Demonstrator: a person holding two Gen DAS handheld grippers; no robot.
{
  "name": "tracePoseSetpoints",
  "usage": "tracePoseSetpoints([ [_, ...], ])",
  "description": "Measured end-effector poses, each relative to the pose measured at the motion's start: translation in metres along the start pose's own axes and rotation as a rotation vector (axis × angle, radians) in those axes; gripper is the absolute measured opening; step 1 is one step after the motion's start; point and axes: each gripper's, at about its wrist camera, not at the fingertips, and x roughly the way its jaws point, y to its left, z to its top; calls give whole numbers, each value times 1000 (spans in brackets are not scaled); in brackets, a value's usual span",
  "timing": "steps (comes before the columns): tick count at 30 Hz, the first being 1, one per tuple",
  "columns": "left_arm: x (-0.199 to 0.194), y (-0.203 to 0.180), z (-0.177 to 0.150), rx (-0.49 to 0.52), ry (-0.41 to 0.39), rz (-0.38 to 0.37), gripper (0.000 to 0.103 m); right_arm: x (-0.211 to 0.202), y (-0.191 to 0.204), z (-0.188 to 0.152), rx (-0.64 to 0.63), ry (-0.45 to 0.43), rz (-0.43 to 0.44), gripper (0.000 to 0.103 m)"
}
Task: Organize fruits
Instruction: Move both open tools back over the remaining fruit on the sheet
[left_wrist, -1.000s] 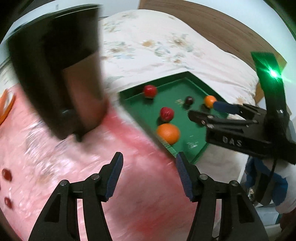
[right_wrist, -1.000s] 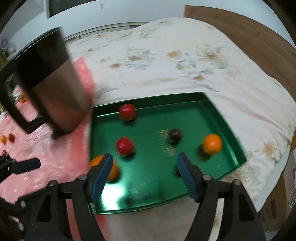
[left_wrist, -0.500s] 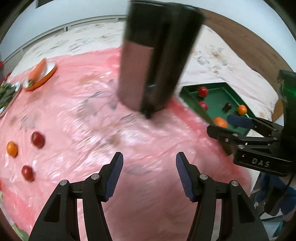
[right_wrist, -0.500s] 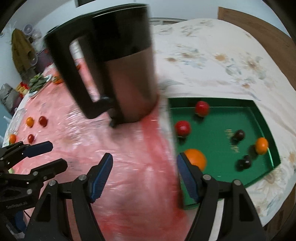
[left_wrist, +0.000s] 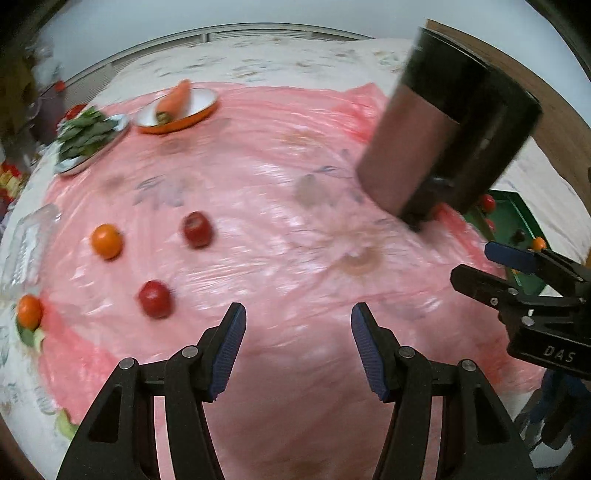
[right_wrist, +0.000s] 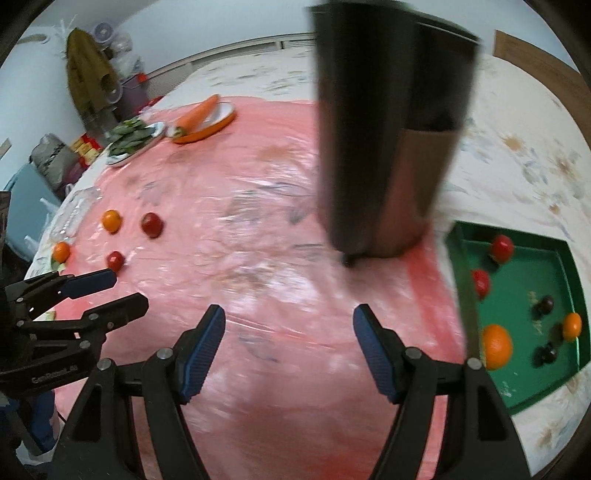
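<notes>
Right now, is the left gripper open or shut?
Open: the left gripper shows a clear gap between its blue pads, only pink sheet behind.

Readable text is sparse. "DAS" in pale capitals is printed on the black plastic body of the right gripper (left_wrist: 515, 263), visible at the right edge of the left wrist view. A small pale line of lettering sits on the black plastic body of the left gripper (right_wrist: 107, 291), at the lower left of the right wrist view; too small and blurred to read reliably. The flat green metal tray (right_wrist: 524, 395) has faint gold marks on its floor, illegible. Nothing legible on the tall black-and-steel kettle (right_wrist: 388, 147).
</notes>
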Motion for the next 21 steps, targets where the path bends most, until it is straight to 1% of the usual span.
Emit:
tracePoseSetpoints([
  [8,-13,56,-28,-88,17,72,53,15,60,9,-90,23,85,103],
  [13,-22,88,-43,-147,20,102,53,24,94,14,-132,33,132,103],
  [16,-28,107,-46,-182,8,107,53,32,115,20,-152,35,161,103],
  [18,-31,116,-45,-199,-9,97,53,38,125,26,-164,31,175,103],
  [21,-29,118,-41,-192,-24,80,53,50,139,39,-184,24,192,103],
])
